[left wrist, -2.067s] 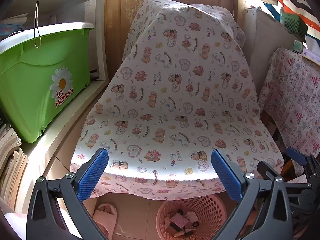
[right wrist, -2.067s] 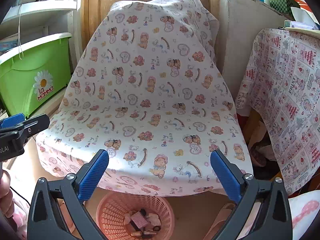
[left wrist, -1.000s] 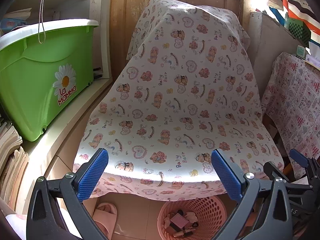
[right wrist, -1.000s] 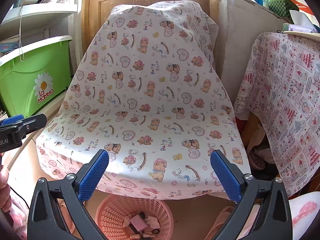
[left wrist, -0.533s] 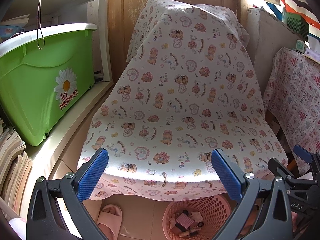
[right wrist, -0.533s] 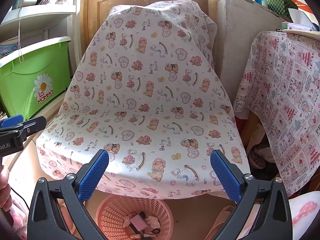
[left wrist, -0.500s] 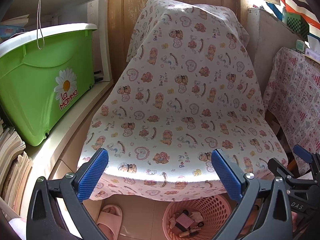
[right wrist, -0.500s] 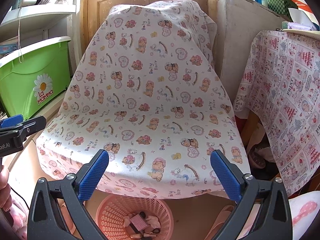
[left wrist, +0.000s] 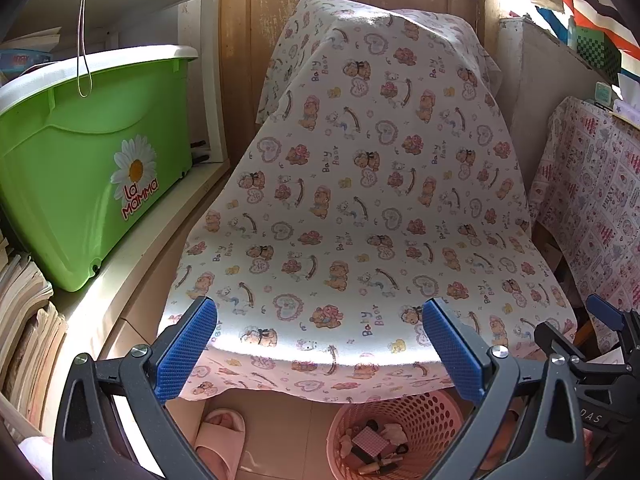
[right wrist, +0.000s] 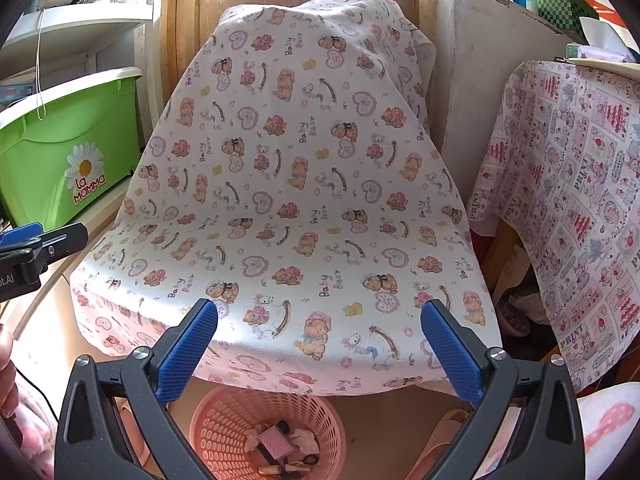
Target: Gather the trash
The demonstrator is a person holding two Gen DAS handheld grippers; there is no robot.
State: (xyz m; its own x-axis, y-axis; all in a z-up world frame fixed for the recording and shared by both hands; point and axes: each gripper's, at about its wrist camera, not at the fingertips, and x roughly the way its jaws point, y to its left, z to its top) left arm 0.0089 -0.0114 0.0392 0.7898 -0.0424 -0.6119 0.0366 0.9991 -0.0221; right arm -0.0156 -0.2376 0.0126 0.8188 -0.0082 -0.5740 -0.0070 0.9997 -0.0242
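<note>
Cotton sheeting (left wrist: 360, 200) printed with bears and hearts covers the large sloped surface that fills both wrist views; its top is bare, with no loose item visible on it. Compared with the views of two seconds ago, the framing shifts only slightly: the sheet edge and the green storage tub (left wrist: 92, 152) sit a little differently in the left wrist view, and nothing in the scene itself has been displaced. The judgement is that both tools are hovering between actions, not reaching. Beneath the front hem of the sheet, on the floor, stands the pink perforated basket (right wrist: 224, 420), which already contains the trash (right wrist: 280, 444): a pink checked packet, crumpled paper and several small dark pieces. A pink slipper (left wrist: 218, 436) lies on the floor just beside the basket. The left gripper (left wrist: 320, 348) has its jaws spread wide and holds nothing; the right gripper (right wrist: 320, 348) is likewise spread wide and empty. With no further litter visible on the sheet or floor, the collection appears complete or close to complete; any remaining item is outside these views.
</note>
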